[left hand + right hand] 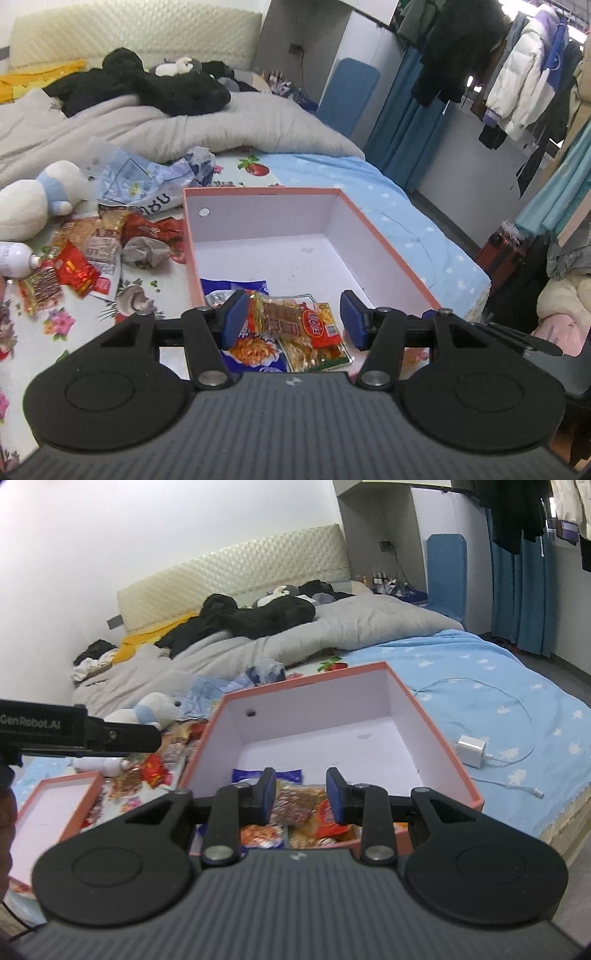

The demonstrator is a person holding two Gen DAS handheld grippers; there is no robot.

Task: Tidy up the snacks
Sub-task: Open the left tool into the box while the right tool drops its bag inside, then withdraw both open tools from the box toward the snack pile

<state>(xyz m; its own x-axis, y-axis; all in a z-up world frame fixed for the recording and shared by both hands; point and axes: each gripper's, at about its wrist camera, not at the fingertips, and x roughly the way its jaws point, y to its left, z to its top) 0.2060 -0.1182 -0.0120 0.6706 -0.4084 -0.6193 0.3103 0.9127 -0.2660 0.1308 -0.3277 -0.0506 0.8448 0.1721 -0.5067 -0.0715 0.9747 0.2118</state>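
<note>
An open pink box (354, 210) with a white inside sits on the bed. A few snack packets (295, 325) lie in its near corner: a clear pack of brown snacks, a yellow one and a blue bag. My left gripper (293, 319) is open above these packets and holds nothing. Loose snack packets (74, 273) lie on the bed to the box's left. In the right wrist view the same box (436, 716) and its packets (295, 805) show under my right gripper (301, 795), which is open and empty.
A plush toy (33, 203), a white bottle (14, 258) and crumpled bags (144, 181) lie left of the box. The box lid (55, 805) lies on the left. A white charger (471, 747) with cable lies right of the box. A grey duvet and dark clothes lie behind.
</note>
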